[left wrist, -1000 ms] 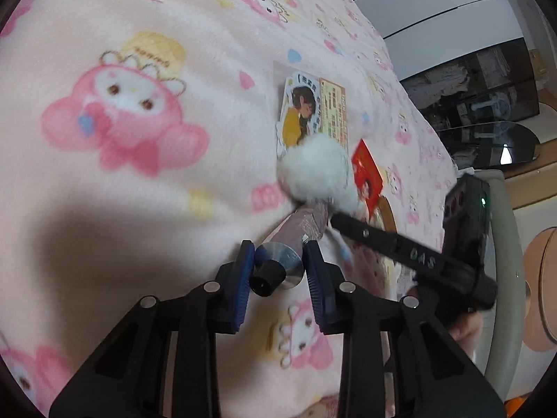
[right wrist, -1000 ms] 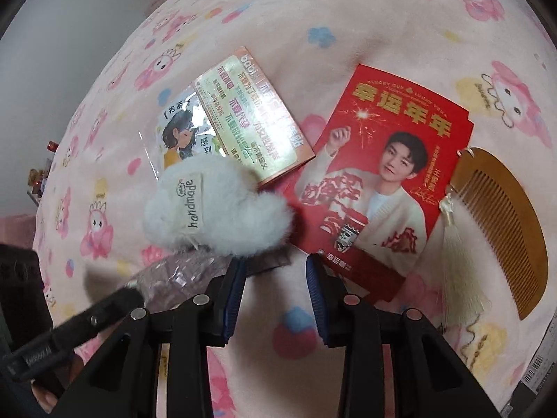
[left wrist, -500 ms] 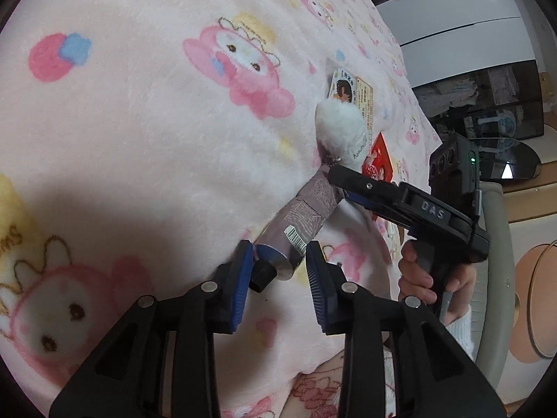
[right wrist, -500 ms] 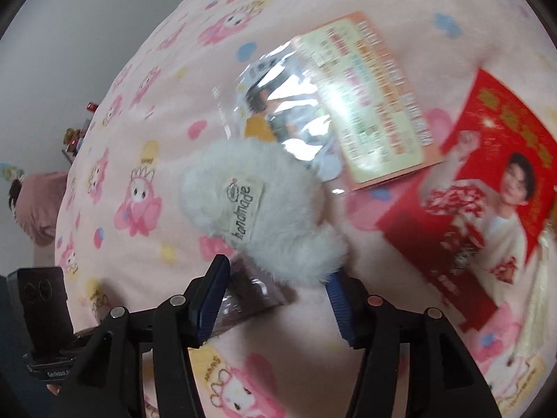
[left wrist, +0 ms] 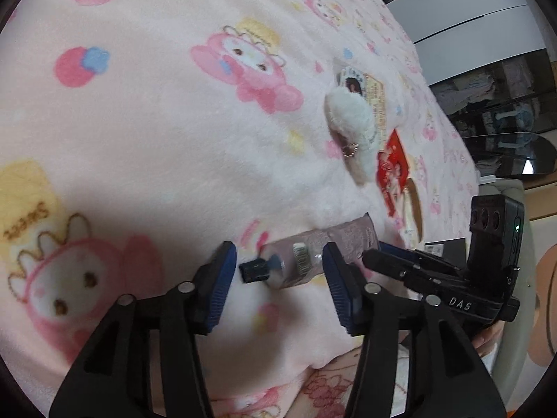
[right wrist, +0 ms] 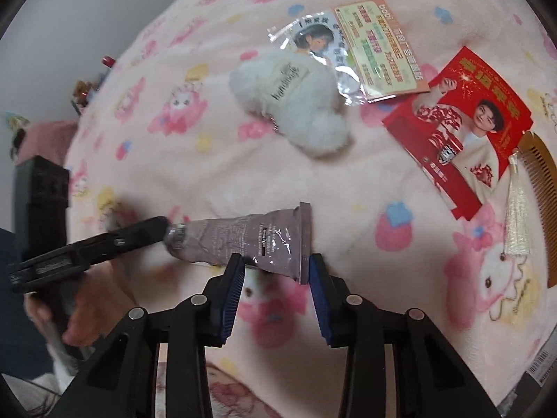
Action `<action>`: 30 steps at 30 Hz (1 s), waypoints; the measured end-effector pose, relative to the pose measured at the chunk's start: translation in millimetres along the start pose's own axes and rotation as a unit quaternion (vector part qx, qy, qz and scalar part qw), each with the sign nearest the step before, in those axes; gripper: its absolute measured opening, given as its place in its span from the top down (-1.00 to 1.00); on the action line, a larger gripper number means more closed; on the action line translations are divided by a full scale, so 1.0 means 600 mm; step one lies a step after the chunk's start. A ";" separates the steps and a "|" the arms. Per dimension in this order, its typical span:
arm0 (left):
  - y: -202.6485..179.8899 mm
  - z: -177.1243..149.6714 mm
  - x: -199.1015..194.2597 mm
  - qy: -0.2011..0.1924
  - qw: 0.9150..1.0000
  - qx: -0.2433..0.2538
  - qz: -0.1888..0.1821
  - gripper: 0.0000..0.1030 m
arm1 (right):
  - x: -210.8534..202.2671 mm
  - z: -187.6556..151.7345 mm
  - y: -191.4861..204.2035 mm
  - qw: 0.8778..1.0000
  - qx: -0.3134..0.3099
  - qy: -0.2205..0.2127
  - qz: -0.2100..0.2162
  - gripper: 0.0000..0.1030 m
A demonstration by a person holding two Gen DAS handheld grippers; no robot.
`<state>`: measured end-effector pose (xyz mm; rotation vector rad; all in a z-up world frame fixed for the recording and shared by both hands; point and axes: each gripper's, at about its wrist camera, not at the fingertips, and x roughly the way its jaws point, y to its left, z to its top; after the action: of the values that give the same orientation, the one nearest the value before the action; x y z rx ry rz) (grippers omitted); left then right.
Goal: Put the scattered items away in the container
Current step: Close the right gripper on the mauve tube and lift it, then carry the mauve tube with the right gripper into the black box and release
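Note:
A mauve cream tube [left wrist: 313, 250] with a black cap lies on the pink blanket [left wrist: 156, 132]. My left gripper [left wrist: 278, 278] is open, its pads either side of the cap end. In the right wrist view the tube [right wrist: 250, 240] lies across my open right gripper [right wrist: 275, 278], whose pads straddle its crimped end. A white fluffy pouch [right wrist: 292, 104], a clear snack packet [right wrist: 355, 45], a red envelope [right wrist: 466, 122] and a wooden comb [right wrist: 543, 191] with a tassel lie farther off. No container is in view.
The blanket covers a bed. Dark cabinets and a glass table [left wrist: 504, 153] stand beyond its far side. A barcoded box corner [right wrist: 539, 376] shows at the lower right. A person's hand [right wrist: 87, 313] holds the left gripper.
The left gripper pulled the tube back away from the white pouch and then opened. The right gripper moved back from the pouch to the tube's crimped end.

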<state>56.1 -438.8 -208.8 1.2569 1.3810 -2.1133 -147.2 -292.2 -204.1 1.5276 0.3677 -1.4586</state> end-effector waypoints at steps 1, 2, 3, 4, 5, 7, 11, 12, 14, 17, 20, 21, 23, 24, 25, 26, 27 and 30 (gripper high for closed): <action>0.004 0.000 0.004 0.003 1.000 -0.003 0.001 -0.03 | 0.002 0.004 -0.006 1.000 0.011 -0.006 0.008 0.34; 0.013 -0.002 0.007 0.007 1.000 -0.011 -0.001 -0.03 | 0.003 0.009 -0.013 0.999 0.026 -0.013 0.018 0.34; 0.016 -0.002 0.012 0.011 1.000 -0.018 -0.004 -0.03 | 0.004 0.013 -0.018 0.999 0.037 -0.019 0.027 0.34; 0.018 -0.002 0.014 0.011 1.000 -0.023 -0.006 -0.01 | 0.004 0.016 -0.023 0.998 0.045 -0.023 0.035 0.34; 0.017 -0.001 0.015 0.009 1.000 -0.025 -0.009 0.00 | 0.005 0.018 -0.024 0.998 0.049 -0.024 0.038 0.34; 0.013 -0.003 0.014 0.010 1.000 -0.029 -0.008 -0.01 | -0.003 0.014 -0.015 0.998 0.038 -0.032 0.030 0.34; -0.009 -0.010 0.001 0.008 1.000 -0.027 -0.009 -0.01 | -0.045 0.011 0.013 0.997 0.036 -0.057 0.039 0.34; -0.016 -0.014 -0.004 0.010 0.999 -0.025 -0.017 -0.01 | -0.063 0.003 0.013 0.996 0.038 -0.066 0.037 0.34; -0.043 -0.019 -0.015 0.012 0.999 -0.012 -0.029 -0.01 | -0.098 -0.013 0.014 0.995 0.039 -0.082 0.029 0.34; -0.099 -0.029 -0.035 0.003 0.999 0.025 -0.034 -0.01 | -0.163 -0.052 0.006 0.993 0.043 -0.109 0.015 0.34; -0.161 -0.038 -0.049 -0.002 0.997 0.061 -0.054 -0.01 | -0.222 -0.094 -0.004 0.988 0.057 -0.141 -0.004 0.34; -0.183 -0.041 -0.049 -0.001 0.996 0.072 -0.061 -0.01 | -0.245 -0.111 -0.012 0.986 0.066 -0.153 -0.008 0.34; -0.228 -0.050 -0.045 0.008 0.992 0.096 -0.076 -0.01 | -0.292 -0.146 -0.033 0.981 0.084 -0.176 -0.017 0.34; -0.249 -0.056 -0.040 0.015 0.991 0.106 -0.084 -0.01 | -0.308 -0.161 -0.039 0.978 0.091 -0.185 -0.022 0.34; -0.278 -0.065 -0.034 0.024 0.988 0.119 -0.094 -0.01 | -0.327 -0.179 -0.048 0.975 0.099 -0.195 -0.029 0.34; -0.301 -0.072 -0.029 0.029 0.986 0.129 -0.100 -0.01 | -0.351 -0.200 -0.061 0.972 0.109 -0.205 -0.037 0.34; -0.327 -0.082 -0.025 0.034 0.984 0.141 -0.104 -0.01 | -0.368 -0.217 -0.071 0.969 0.117 -0.214 -0.043 0.34; -0.427 -0.115 -0.008 0.040 0.975 0.190 -0.109 -0.01 | -0.426 -0.276 -0.108 0.957 0.144 -0.243 -0.064 0.34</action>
<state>-76.8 -257.1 -67.8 1.3953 1.2311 -2.6003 -157.8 -33.2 -31.9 1.3183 -0.0455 -1.9944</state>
